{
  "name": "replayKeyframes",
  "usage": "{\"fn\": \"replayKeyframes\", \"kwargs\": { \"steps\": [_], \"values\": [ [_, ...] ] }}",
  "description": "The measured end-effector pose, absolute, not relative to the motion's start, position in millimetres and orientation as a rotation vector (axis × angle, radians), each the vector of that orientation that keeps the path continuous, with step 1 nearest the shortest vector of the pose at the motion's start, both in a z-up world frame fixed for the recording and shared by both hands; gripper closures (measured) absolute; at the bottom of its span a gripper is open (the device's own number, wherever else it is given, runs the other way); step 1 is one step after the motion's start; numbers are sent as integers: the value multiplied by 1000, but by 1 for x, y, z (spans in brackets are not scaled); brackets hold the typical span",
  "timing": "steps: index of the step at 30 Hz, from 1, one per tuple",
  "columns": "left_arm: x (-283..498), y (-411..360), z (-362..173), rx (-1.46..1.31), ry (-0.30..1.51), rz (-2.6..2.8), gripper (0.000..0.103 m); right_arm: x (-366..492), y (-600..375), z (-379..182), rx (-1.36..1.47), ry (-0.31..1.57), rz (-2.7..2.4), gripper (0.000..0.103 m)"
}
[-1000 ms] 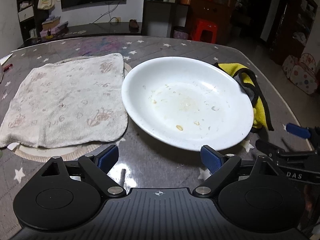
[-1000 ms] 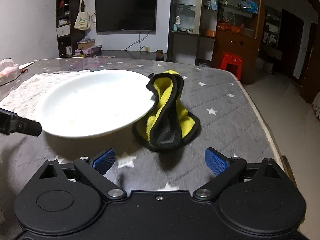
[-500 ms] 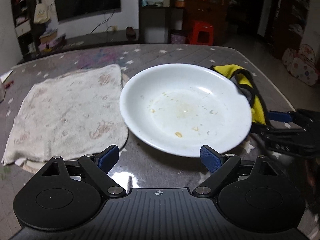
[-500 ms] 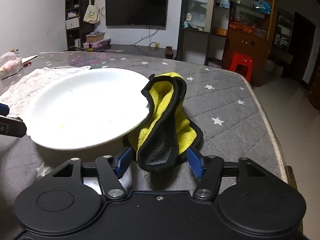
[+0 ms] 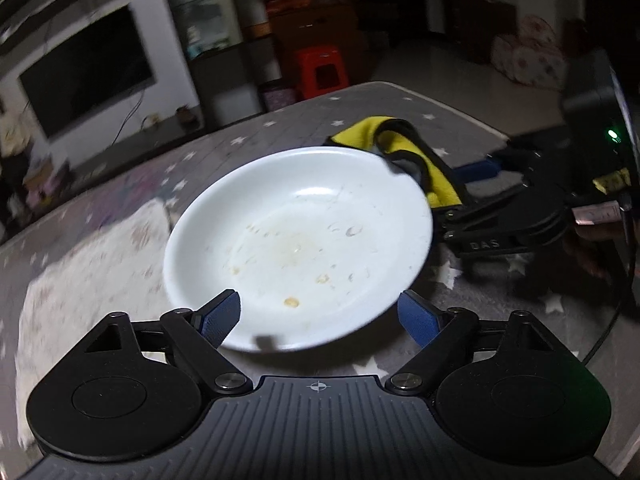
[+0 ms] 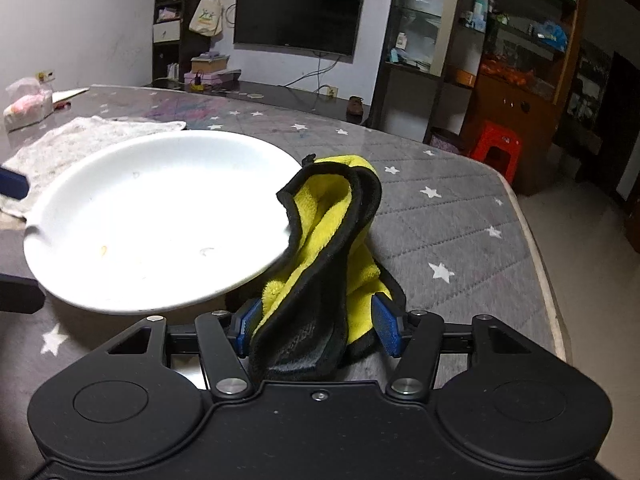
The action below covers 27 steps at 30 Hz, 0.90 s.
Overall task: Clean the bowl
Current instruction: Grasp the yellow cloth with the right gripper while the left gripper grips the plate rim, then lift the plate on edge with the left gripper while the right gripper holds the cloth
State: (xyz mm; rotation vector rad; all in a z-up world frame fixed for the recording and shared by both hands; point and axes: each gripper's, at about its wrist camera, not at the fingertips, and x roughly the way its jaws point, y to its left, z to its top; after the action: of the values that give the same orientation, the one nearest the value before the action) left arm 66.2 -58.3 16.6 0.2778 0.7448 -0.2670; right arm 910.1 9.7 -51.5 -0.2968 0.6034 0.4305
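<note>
A white shallow bowl (image 5: 300,240) with dried food specks sits on the grey star-patterned table. My left gripper (image 5: 320,314) is open, and its blue fingertips (image 5: 222,314) straddle the bowl's near rim. The left one overlaps the rim. The view is tilted and blurred. A yellow cloth with black edging (image 6: 332,216) lies against the bowl's (image 6: 160,216) right rim, one corner lapping over it. My right gripper (image 6: 316,322) is shut on the cloth's near fold. From the left wrist view, the cloth (image 5: 420,160) and the right gripper (image 5: 472,188) show past the bowl's right side.
A beige towel (image 5: 92,280) lies flat left of the bowl, also visible as the towel (image 6: 80,136) beyond the bowl. A pink packet (image 6: 28,106) sits at the far left corner. The table edge (image 6: 532,240) runs close on the right, with a red stool (image 6: 496,148) beyond.
My right gripper moved up to the cloth and closed on its near fold. The left gripper advanced and tilted until its fingers straddle the bowl's near rim.
</note>
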Motion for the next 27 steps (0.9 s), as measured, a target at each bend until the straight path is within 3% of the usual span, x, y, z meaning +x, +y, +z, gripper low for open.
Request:
{"fn": "replayKeyframes", "kwargs": {
  "steps": [8, 11, 12, 18, 27],
  "values": [
    [81, -77, 5, 379, 755, -347, 31, 921, 10, -53, -267, 609, 459, 45],
    [84, -82, -2, 390, 763, -370, 43, 922, 8, -55, -239, 609, 469, 45],
    [87, -83, -3, 391, 771, -373, 52, 922, 7, -56, -228, 608, 472, 45],
    [94, -85, -10, 375, 797, -410, 66, 922, -2, -57, -185, 597, 491, 45],
    [102, -88, -15, 375, 809, -431, 68, 923, -5, -57, -155, 605, 489, 43]
  ]
}}
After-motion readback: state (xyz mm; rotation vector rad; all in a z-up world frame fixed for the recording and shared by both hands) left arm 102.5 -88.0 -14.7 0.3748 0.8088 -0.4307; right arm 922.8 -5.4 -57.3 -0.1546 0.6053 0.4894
